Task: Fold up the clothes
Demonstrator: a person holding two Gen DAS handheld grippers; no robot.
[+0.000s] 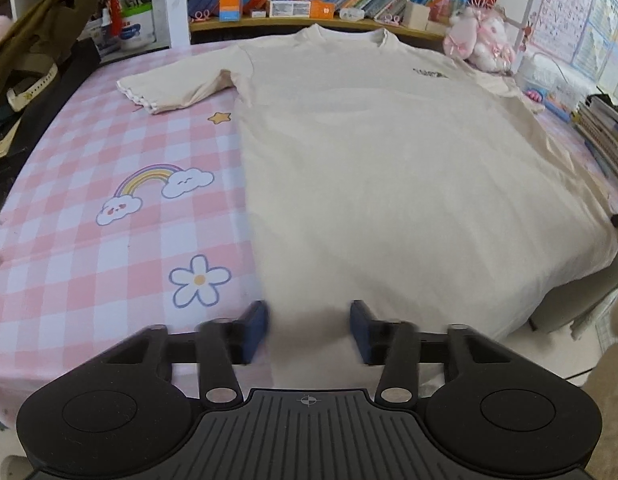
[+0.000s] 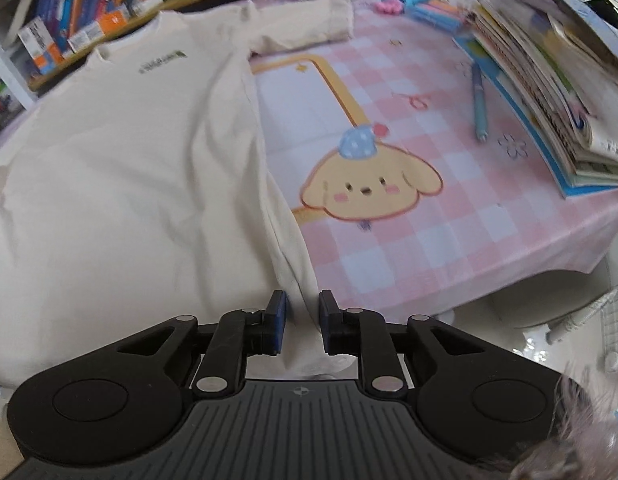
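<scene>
A cream T-shirt (image 1: 389, 168) lies flat on the bench (image 1: 89, 220), collar far, hem nearest both spread tongs: left tongs (image 1: 309, 330) at its left corner, right tongs (image 2: 302, 326) at its right.

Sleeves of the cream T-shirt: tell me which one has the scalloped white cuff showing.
The left sleeve, spread flat toward the rainbow print, shows a scalloped white cuff. The right sleeve lies bunched near the pens; its cuff trim is not visible.

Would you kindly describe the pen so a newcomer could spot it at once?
Start from the pink checked tablecloth, right of the cream T-shirt. Beside the stack of books lies a light blue pen, alone on the cloth, slim and single.
</scene>
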